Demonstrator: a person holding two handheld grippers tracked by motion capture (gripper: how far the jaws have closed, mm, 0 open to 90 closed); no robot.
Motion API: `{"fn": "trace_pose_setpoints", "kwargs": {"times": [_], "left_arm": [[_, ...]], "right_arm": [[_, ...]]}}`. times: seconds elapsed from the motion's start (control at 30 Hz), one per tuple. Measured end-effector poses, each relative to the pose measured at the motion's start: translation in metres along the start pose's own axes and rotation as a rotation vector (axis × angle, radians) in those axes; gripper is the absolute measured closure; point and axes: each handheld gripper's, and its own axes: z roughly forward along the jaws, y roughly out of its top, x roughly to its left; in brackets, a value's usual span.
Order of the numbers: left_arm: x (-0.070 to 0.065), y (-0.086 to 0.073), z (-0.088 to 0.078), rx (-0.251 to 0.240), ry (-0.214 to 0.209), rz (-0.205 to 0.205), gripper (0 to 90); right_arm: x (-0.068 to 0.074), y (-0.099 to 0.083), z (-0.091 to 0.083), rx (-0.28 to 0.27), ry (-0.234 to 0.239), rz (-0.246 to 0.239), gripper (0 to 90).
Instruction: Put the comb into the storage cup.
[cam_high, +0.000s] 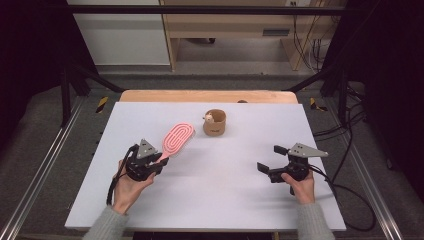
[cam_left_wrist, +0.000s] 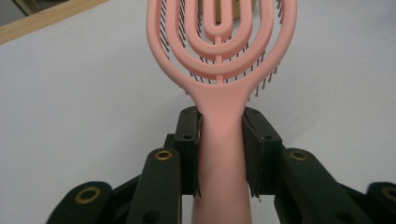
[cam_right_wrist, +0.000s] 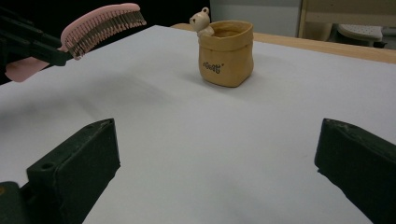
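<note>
A pink hairbrush (cam_high: 177, 139) with looped ribs is held by its handle in my left gripper (cam_high: 159, 162), shut on it at the table's left. In the left gripper view both black pads (cam_left_wrist: 189, 140) press the sides of the handle (cam_left_wrist: 222, 154), and the brush head (cam_left_wrist: 222, 42) points away. From the right gripper view the hairbrush (cam_right_wrist: 100, 25) hangs above the table with its bristles down. My right gripper (cam_high: 272, 161) stands open at the table's right with nothing between its jaws. A tan pouch-shaped cup (cam_high: 214, 123) with a small bear on its rim stands at the back middle.
The white tabletop (cam_high: 210, 195) has a wooden strip along its far edge (cam_high: 200, 96). In the right gripper view the cup (cam_right_wrist: 226, 53) stands ahead. Black frame posts and cables flank the table at both sides.
</note>
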Motion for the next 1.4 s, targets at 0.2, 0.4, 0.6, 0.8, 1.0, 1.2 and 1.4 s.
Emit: {"fn": "trace_pose_setpoints", "kwargs": {"times": [0.2, 0.4, 0.6, 0.8, 1.0, 1.2, 1.4], "left_arm": [[-0.003, 0.001, -0.001, -0.012, 0.003, -0.001, 69.5], [-0.005, 0.002, -0.002, -0.025, 0.01, -0.002, 69.5], [-0.008, 0.003, -0.003, -0.033, 0.012, 0.0, 69.5], [-0.012, 0.005, -0.003, -0.043, 0.01, 0.002, 69.5], [-0.015, 0.007, -0.003, -0.046, 0.009, 0.006, 69.5], [-0.017, 0.01, -0.003, -0.051, 0.012, 0.012, 69.5], [-0.019, 0.012, -0.002, -0.053, 0.011, 0.016, 69.5]], "right_arm": [[0.006, 0.003, 0.004, -0.001, 0.009, 0.004, 0.5], [0.011, 0.006, 0.007, -0.006, 0.012, 0.009, 0.4], [0.019, 0.01, 0.013, -0.006, 0.022, 0.007, 0.5], [0.025, 0.013, 0.017, -0.003, 0.025, 0.0, 0.5], [0.029, 0.015, 0.02, -0.003, 0.03, -0.003, 0.5], [0.032, 0.018, 0.022, -0.007, 0.025, 0.0, 0.5], [0.035, 0.021, 0.024, -0.008, 0.024, -0.003, 0.5]]}}
